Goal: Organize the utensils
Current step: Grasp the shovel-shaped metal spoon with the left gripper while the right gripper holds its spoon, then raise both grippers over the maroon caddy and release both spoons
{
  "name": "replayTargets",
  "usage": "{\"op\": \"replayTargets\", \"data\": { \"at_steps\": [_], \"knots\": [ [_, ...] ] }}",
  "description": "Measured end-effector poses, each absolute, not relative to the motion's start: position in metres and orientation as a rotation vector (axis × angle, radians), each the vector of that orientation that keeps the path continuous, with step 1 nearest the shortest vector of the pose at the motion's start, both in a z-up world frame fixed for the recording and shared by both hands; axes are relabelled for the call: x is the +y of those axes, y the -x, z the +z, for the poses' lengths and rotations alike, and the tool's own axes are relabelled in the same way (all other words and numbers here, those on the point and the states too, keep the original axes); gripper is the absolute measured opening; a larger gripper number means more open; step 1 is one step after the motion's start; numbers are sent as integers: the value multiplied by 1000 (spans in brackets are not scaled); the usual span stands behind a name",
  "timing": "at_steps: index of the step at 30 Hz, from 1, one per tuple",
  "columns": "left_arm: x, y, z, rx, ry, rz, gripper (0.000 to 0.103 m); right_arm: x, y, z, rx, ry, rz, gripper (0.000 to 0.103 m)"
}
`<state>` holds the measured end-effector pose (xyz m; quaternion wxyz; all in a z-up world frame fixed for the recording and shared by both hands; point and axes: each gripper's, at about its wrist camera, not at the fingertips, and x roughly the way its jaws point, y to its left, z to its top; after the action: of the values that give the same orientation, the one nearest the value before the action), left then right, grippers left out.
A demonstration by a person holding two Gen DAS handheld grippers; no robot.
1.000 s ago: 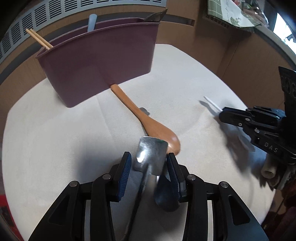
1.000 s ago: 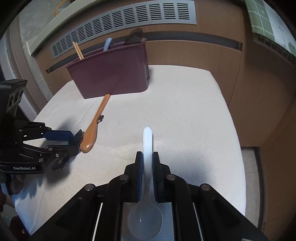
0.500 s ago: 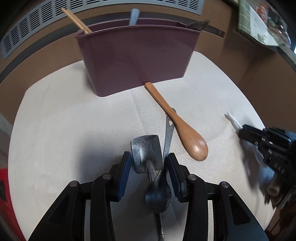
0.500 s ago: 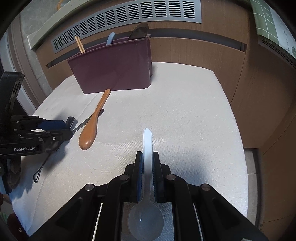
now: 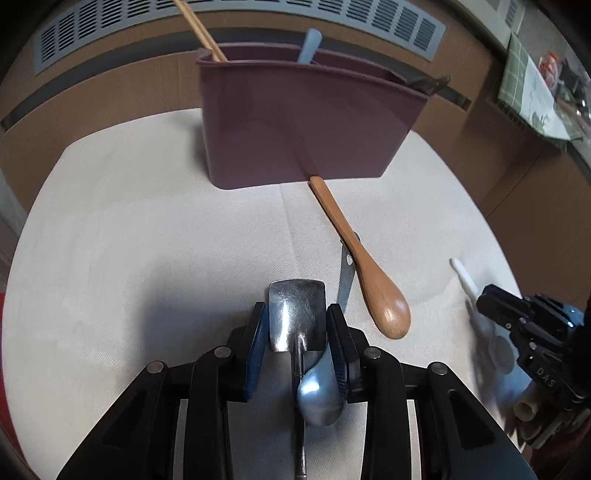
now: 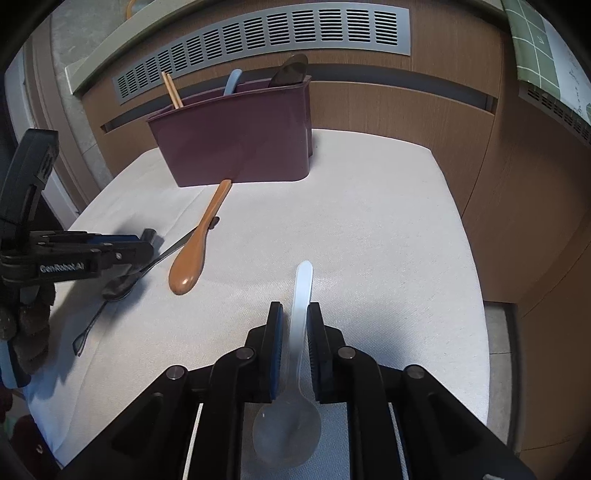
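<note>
A maroon utensil holder stands at the far side of the white table, holding chopsticks, a pale blue utensil and a dark utensil. A wooden spoon lies in front of it, over a metal spoon. My left gripper is shut on a small metal shovel-shaped scoop, low over the metal spoon. My right gripper is shut on a white plastic spoon above the table.
The white cloth-covered table ends at wood panelling with a grey vent grille behind the holder. A green checked cloth lies on the counter at the far right.
My left gripper has swung to face the holder and has closed from open onto the metal scoop. The right gripper has stayed shut on the white spoon, edging toward the holder.
</note>
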<state>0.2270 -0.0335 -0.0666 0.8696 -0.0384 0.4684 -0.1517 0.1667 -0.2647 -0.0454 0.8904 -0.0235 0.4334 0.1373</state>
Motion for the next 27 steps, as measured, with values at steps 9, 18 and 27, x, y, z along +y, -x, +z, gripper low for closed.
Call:
{"op": "replayTargets", "data": {
  "at_steps": [9,18,27],
  "knots": [
    [-15,-195,-49,880,100,-304,33,-262,-178,-53,945,62,260,15],
    [-14,-181,-30,826,93,-309,33,-251,-185,-45,919,101,227,10],
    [-12,-153,-1,746,97,-310,33,-256,-154,-1,770,79,233,10]
  ]
}}
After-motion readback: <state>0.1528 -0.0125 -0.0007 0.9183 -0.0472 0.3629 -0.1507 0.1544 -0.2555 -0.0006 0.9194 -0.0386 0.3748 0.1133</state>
